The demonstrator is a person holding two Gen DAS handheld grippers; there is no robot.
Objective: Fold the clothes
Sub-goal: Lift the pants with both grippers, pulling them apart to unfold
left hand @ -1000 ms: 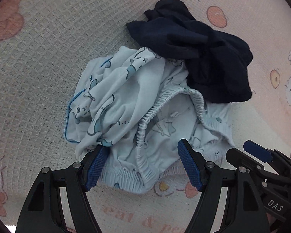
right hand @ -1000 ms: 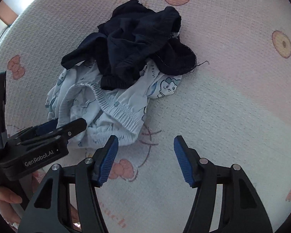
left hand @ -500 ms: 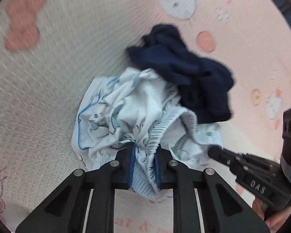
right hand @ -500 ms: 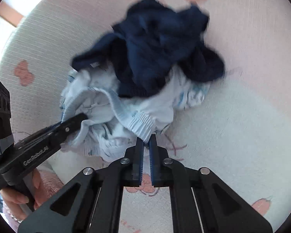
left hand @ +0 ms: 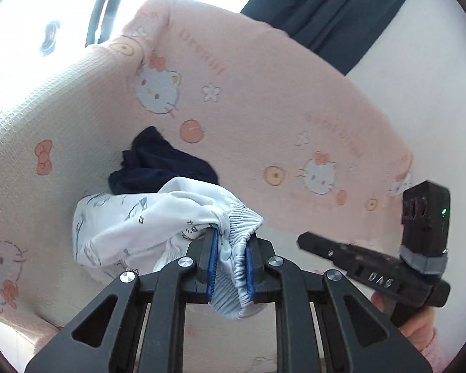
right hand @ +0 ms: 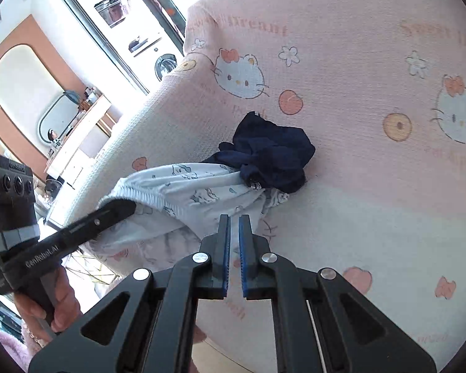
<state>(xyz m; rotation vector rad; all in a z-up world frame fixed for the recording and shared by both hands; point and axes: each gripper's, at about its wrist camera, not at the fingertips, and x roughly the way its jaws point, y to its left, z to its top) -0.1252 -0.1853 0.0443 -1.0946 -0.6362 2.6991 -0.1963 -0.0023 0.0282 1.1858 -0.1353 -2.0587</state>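
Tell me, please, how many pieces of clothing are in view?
2. The light blue printed shorts hang from the left tool, clamped at the waistband. The navy garment lies on their far end. Others may be hidden beneath.

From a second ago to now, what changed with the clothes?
Both claws were open then. The left claw shut on the white pants at the waistband and lifted them; the right claw closed too, seemingly empty. The navy garment still lies on the pants, on the pink blanket.
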